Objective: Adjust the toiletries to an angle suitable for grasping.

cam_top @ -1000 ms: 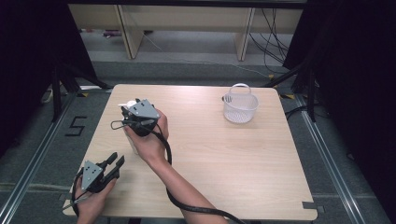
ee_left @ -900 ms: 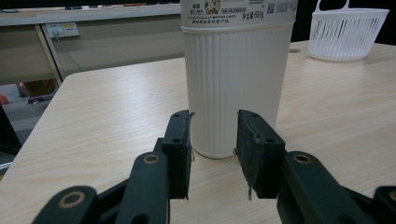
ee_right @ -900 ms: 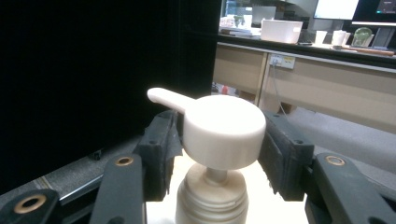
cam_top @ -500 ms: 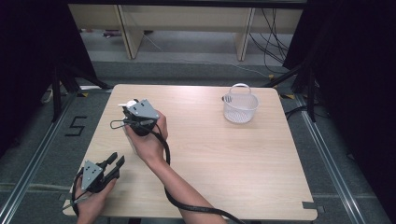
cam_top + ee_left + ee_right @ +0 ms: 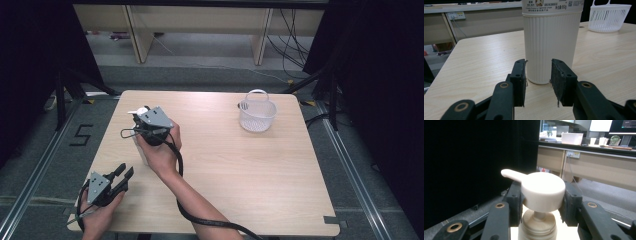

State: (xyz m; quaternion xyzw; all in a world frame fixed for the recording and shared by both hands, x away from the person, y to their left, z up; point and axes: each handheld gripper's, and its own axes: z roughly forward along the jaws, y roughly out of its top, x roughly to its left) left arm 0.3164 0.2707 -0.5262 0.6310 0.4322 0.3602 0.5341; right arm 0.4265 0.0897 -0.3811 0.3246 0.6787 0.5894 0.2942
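A tall white ribbed pump bottle stands upright on the wooden table near its left side. My right gripper comes at it from above and is shut on the bottle's round pump head, whose spout points away to the left. In the high view the right gripper covers most of the bottle. My left gripper rests low near the table's front left corner. It is open, its jaws aimed at the bottle's base with a short gap, and the left gripper touches nothing.
A white plastic basket with a handle stands at the table's back right, also seen as the basket beyond the bottle. The right gripper's cable trails along the forearm. Black curtains and shelving lie beyond the table.
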